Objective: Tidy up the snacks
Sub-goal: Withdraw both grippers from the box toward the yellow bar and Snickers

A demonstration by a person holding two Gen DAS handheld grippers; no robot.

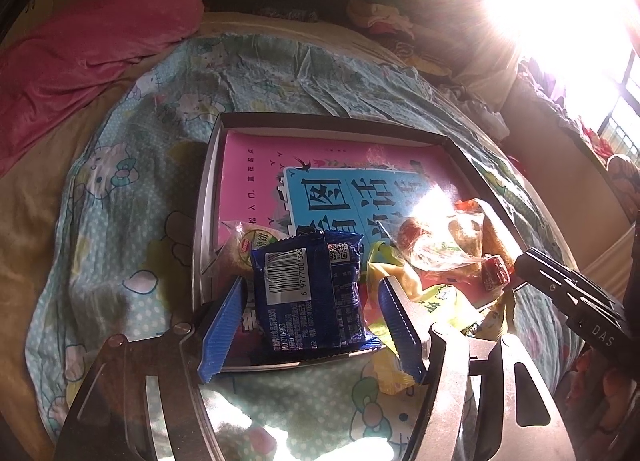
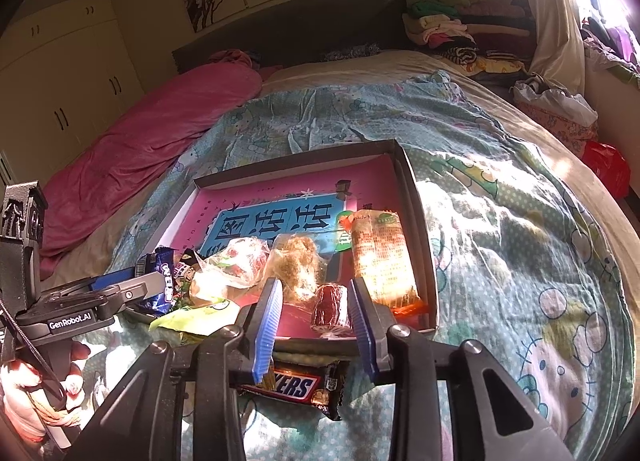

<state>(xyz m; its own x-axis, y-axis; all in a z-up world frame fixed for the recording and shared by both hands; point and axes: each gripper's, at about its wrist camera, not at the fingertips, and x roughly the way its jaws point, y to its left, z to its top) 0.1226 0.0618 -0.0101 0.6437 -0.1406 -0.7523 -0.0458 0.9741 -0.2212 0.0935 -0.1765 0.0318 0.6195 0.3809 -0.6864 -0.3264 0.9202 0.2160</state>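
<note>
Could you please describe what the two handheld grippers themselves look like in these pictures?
Both are dark metal frames with slotted arms and round silver pivot bolts. Each finger carries a ribbed blue pad. The left gripper has white "GenRobot.AI" lettering on its side; the right gripper shows "DAS" on its body. No sleeve is visible on either hand.

A dark blue snack packet (image 1: 310, 293) with a white barcode sits centre frame. The book (image 1: 320, 181) under it is pink with a light blue panel. The bedsheet (image 1: 132, 197) is pale teal, white-dotted, cartoon-cat printed. Upper left, a magenta blanket (image 1: 92, 57).
</note>
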